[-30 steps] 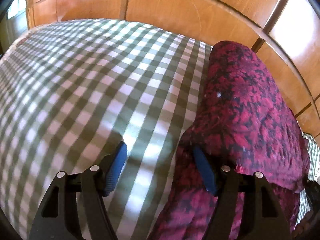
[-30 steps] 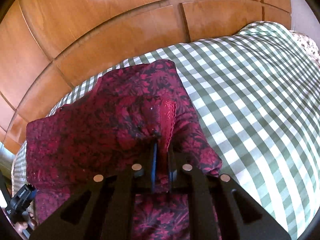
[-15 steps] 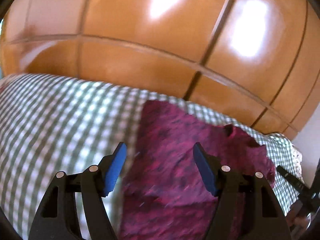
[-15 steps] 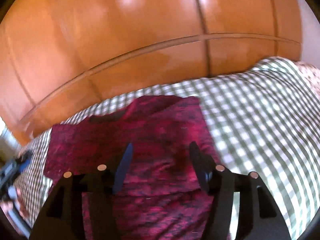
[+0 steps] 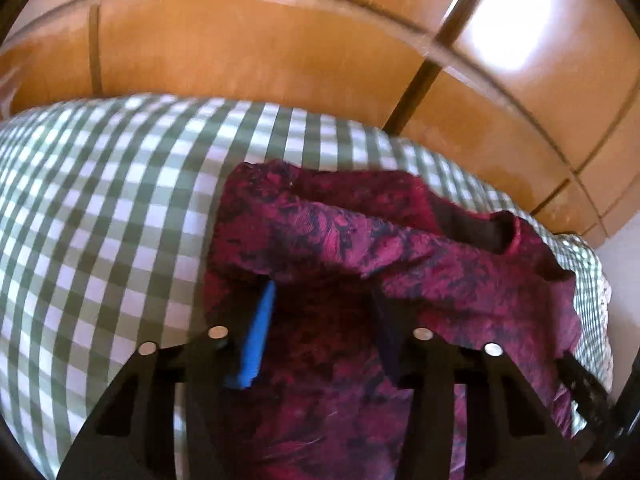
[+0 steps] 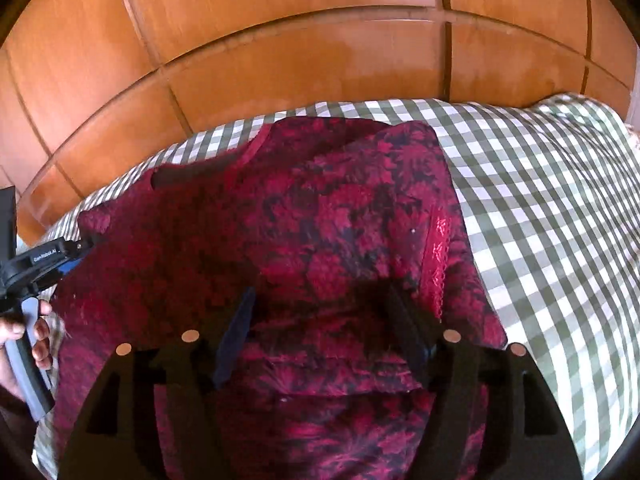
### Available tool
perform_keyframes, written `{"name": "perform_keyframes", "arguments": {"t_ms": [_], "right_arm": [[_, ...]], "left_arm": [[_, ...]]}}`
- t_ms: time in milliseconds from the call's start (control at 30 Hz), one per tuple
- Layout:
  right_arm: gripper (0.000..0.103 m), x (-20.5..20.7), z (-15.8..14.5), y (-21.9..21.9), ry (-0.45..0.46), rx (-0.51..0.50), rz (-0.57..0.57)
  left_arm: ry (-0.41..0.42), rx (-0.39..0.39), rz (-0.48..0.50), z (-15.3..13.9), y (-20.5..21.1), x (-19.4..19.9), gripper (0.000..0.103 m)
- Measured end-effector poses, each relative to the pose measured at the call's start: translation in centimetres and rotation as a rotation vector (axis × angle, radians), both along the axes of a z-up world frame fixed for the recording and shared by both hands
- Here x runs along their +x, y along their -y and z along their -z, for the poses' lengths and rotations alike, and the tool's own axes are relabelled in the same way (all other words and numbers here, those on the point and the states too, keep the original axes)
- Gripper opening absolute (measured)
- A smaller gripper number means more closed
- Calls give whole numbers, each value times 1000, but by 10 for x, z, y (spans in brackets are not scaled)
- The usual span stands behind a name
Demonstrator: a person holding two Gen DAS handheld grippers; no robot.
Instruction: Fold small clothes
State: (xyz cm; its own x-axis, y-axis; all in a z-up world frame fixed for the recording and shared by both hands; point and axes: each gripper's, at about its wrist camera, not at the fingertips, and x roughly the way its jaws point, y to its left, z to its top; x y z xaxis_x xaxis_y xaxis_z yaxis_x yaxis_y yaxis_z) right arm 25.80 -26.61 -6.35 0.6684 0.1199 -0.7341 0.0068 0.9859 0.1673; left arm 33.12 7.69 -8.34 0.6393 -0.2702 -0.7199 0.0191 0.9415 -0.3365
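Observation:
A dark red floral garment lies on a green-and-white checked cloth; it also shows in the right wrist view, partly folded, with a lace trim at its right side. My left gripper is open, its jaws apart just above the garment's near left part, holding nothing. My right gripper is open over the garment's near middle, holding nothing. The left gripper also shows at the left edge of the right wrist view, held by a hand.
The checked cloth covers a soft raised surface. A glossy wooden panelled wall stands right behind it, also in the right wrist view. A paler patterned fabric shows at the far right.
My right gripper has let go of the garment's fold and opened. Both grippers have pulled back and now hover lower over the garment.

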Motion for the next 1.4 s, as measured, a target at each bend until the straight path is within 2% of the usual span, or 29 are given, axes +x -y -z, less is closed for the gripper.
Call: {"name": "perform_keyframes", "arguments": {"t_ms": [133, 167, 200, 233, 333, 400, 467, 567, 633, 700, 767, 867, 967, 1000, 1033, 1100, 1167, 1233, 1400], "right_arm": [[69, 1, 2, 0, 13, 10, 5], [70, 1, 1, 0, 15, 13, 6], [70, -1, -2, 1, 19, 21, 4], [71, -3, -7, 2, 25, 37, 1], [71, -10, -25, 19, 80, 103, 39], [72, -14, -33, 34, 113, 132, 108], [72, -14, -35, 44, 111, 145, 139], [69, -4, -30, 46, 90, 117, 149], [60, 5, -25, 43, 65, 82, 150], [47, 19, -9, 40, -4, 39, 155], [48, 25, 4, 38, -24, 12, 140], [49, 29, 10, 29, -15, -63, 132], [53, 24, 4, 33, -19, -29, 134], [62, 19, 0, 35, -17, -24, 139], [76, 12, -5, 36, -9, -27, 147], [85, -6, -12, 41, 14, -31, 167], [85, -20, -13, 46, 5, -14, 170], [90, -35, -9, 52, -22, 7, 170], [91, -70, 9, 59, -105, 30, 156]], "left_arm": [[35, -45, -42, -13, -12, -17, 46], [51, -31, -60, -18, -13, -22, 49], [73, -9, -74, -23, -14, -24, 55], [117, 22, -80, -30, -14, -32, 57], [187, 80, -56, -43, -9, -40, 57], [229, 112, -47, -50, -4, -40, 57], [256, 149, 5, -55, 7, -38, 57], [214, 166, 31, -49, 15, -25, 57], [100, 156, 4, -31, 12, -4, 57], [-15, 139, -21, -6, 5, 14, 56], [-14, 145, -26, 2, 3, 17, 56], [-7, 156, -36, -3, 3, 10, 56], [5, 143, -92, -15, -4, -15, 62], [7, 141, -111, -20, -5, -26, 73], [15, 122, -126, -24, -8, -42, 74], [22, 108, -123, -25, -11, -70, 74], [19, 98, -110, -20, -13, -102, 74], [0, 99, -96, -13, -11, -128, 74], [-42, 102, -62, 3, -5, -177, 74]]}}
